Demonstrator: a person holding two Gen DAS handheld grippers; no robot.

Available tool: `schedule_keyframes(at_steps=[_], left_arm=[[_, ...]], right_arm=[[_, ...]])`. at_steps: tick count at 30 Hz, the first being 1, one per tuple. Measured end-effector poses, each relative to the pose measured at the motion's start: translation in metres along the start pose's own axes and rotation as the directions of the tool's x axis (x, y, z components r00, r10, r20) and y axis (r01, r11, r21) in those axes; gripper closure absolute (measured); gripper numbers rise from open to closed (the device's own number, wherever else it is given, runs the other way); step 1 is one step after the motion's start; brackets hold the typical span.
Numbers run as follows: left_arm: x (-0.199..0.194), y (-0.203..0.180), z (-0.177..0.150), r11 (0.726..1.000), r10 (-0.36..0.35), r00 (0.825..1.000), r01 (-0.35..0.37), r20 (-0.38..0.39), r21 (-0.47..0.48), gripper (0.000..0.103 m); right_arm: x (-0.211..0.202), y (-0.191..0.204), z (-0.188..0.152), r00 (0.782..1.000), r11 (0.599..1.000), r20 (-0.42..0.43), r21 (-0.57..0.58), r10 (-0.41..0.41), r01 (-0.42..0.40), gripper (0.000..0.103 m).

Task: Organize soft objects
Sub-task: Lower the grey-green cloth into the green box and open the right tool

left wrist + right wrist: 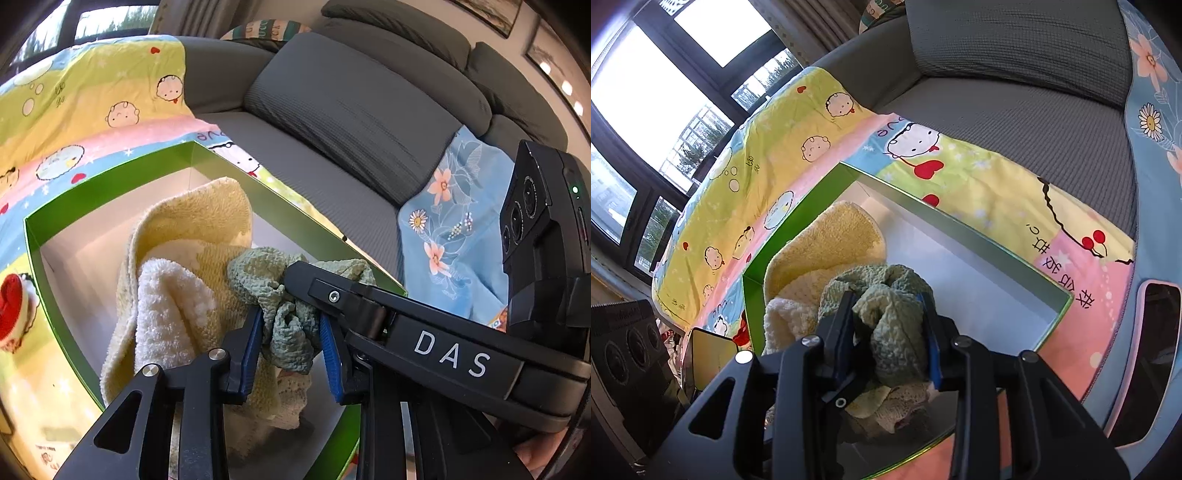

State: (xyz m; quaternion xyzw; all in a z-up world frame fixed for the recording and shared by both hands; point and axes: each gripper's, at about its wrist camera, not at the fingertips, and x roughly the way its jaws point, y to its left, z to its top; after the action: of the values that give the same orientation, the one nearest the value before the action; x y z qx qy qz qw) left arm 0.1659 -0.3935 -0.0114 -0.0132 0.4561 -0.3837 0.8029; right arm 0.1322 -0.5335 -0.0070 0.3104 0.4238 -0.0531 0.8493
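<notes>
A crumpled green cloth (288, 328) hangs over the open green box (110, 184), and both grippers grip it. My left gripper (291, 332) is shut on it, blue pads pressing from both sides. One of the right gripper's fingers (321, 284) crosses in from the right onto the same cloth. In the right wrist view the right gripper (890, 306) is shut on the green cloth (894, 325). Inside the box (997, 243) lie a yellow towel (834, 236) and a fluffy cream towel (783, 317). A lacy pale cloth (901, 406) shows beneath the green one.
The box sits on a cartoon-print blanket (783, 122) spread over a grey sofa (351, 110). A blue floral cloth (454, 229) lies on the seat to the right. A dark flat object with a pink edge (1160, 332) rests at the far right. Windows stand behind.
</notes>
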Motion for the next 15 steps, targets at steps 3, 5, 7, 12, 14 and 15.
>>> schedule_keyframes(at_steps=[3,5,7,12,14,15], left_arm=[[-0.008,-0.002,-0.001,1.0,-0.005,1.0,0.005,-0.003,0.007,0.059],[-0.018,-0.004,-0.004,0.999,0.012,1.0,-0.013,0.024,0.03,0.035],[-0.035,-0.005,-0.007,0.999,0.022,0.998,-0.025,0.065,0.041,0.029],[-0.075,0.0,-0.016,0.998,0.057,0.992,-0.059,0.115,0.019,0.023],[-0.091,0.005,-0.02,0.997,0.072,0.988,-0.072,0.139,-0.001,0.02],[-0.101,0.008,-0.024,0.997,0.076,0.986,-0.074,0.151,-0.019,0.019]], right_arm=[[-0.003,0.001,0.0,1.0,1.0,0.013,-0.004,-0.009,0.009,0.055],[-0.009,0.004,0.0,0.999,1.0,0.041,-0.02,0.004,-0.004,0.045],[-0.013,0.006,-0.001,0.998,0.999,0.056,-0.032,0.019,-0.017,0.037],[-0.028,0.015,-0.004,0.993,0.998,0.103,-0.049,0.05,-0.045,0.017],[-0.037,0.02,-0.007,0.991,0.996,0.12,-0.067,0.066,-0.059,0.015],[-0.041,0.023,-0.008,0.989,0.995,0.129,-0.074,0.07,-0.061,0.014]])
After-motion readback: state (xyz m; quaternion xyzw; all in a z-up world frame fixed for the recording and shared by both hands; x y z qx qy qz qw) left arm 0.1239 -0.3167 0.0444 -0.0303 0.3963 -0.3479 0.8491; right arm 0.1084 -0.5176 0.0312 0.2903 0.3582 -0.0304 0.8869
